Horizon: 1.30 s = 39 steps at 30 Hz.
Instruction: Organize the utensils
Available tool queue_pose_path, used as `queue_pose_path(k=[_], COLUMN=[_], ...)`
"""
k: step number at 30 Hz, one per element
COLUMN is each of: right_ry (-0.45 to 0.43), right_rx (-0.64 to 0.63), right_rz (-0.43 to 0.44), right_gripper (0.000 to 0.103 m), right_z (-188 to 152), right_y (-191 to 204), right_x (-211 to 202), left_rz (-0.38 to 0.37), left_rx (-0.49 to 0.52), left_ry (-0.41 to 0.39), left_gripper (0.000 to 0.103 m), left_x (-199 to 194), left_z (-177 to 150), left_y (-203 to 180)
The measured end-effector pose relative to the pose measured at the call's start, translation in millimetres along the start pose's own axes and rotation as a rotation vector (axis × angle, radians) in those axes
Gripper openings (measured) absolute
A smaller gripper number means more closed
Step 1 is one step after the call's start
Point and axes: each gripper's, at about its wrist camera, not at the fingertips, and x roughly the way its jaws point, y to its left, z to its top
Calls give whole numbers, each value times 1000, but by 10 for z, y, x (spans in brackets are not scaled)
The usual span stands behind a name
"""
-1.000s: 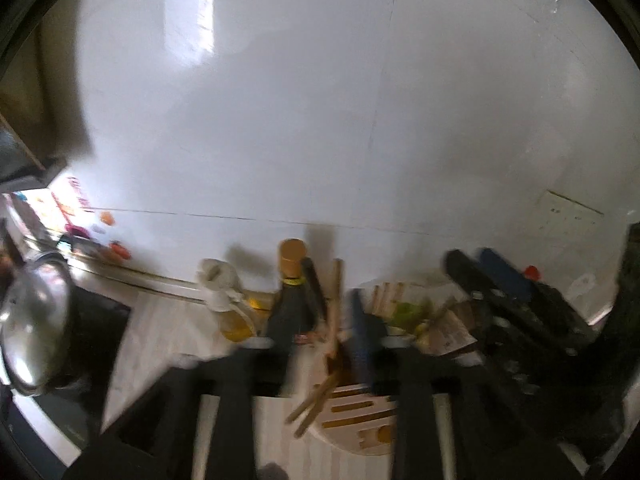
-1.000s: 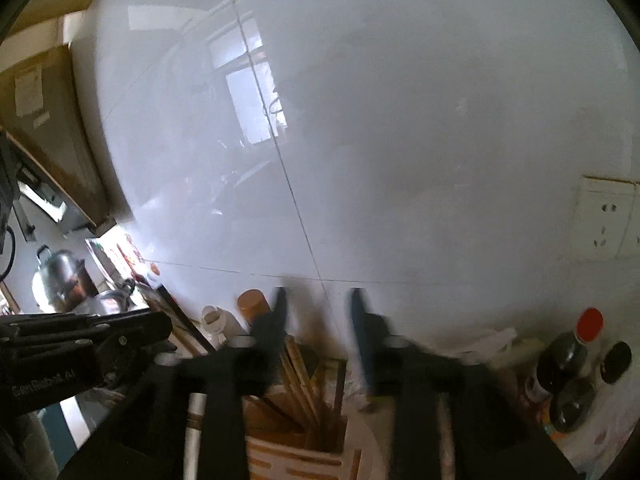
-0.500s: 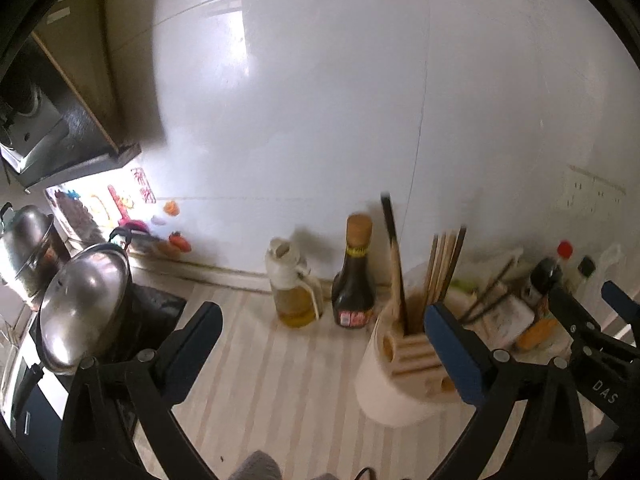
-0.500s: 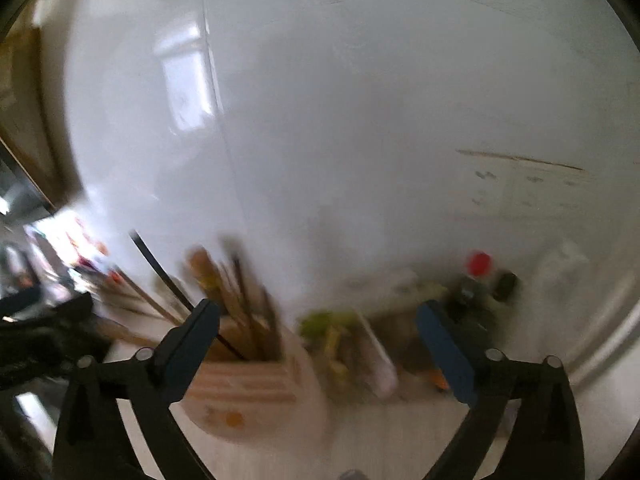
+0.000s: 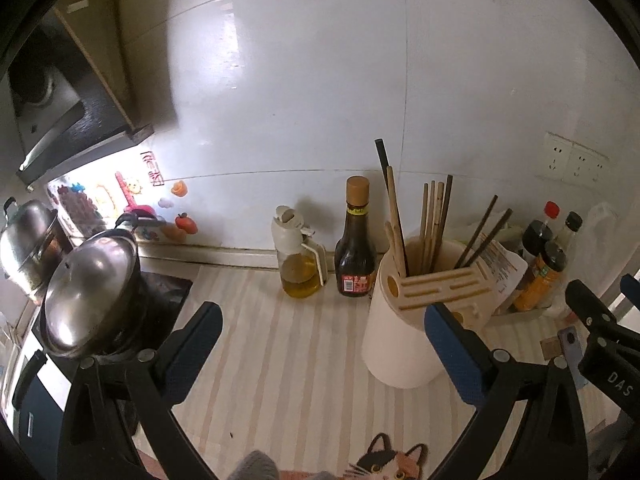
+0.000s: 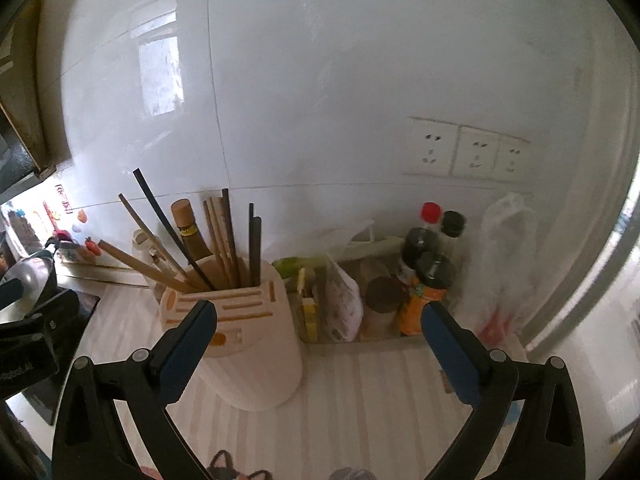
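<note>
A cream utensil holder (image 5: 404, 344) with a slotted wooden top stands on the striped counter; it also shows in the right wrist view (image 6: 256, 344). Several wooden and dark chopsticks (image 5: 434, 216) stand upright or lean in it, also seen in the right wrist view (image 6: 224, 236). My left gripper (image 5: 322, 332) is open and empty, held back from the holder and to its left. My right gripper (image 6: 318, 332) is open and empty, held back in front of the holder's right side.
A soy sauce bottle (image 5: 356, 244) and an oil dispenser (image 5: 298, 256) stand by the wall. Steel pots (image 5: 86, 288) sit on the stove at left. A tray of condiment bottles (image 6: 428, 276) and packets stands right of the holder. Wall sockets (image 6: 468, 152) are above.
Both grippers opened from shut and pulled back and away from the holder. The chopsticks they were close over now stand in the holder.
</note>
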Motion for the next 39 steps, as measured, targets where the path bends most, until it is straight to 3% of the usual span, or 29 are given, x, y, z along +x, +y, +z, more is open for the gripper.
queue_pose_path(k=[5, 12, 24, 33, 39], right_ry=[-30, -62, -113, -85, -83], right_rx=[6, 17, 9, 1, 1], right_rz=[-25, -47, 2, 10, -9], right_gripper=[103, 103, 103, 103, 103], right_z=[-104, -352, -682, -698, -638], right_y=[-64, -239, -391, -325, -281], right_x=[-378, -1121, -2467, -3021, -3168], left_rz=[1, -2, 3, -12, -4], left_rx=[3, -11, -19, -34, -4], left_ry=[-20, -56, -100, -53, -78], left_gripper=[103, 103, 103, 103, 103], left_x=[-304, -1023, -2191, -2568, -2674], left_z=[-159, -519, -975, -945, -883], left_y=[-3, -53, -17, 78, 120])
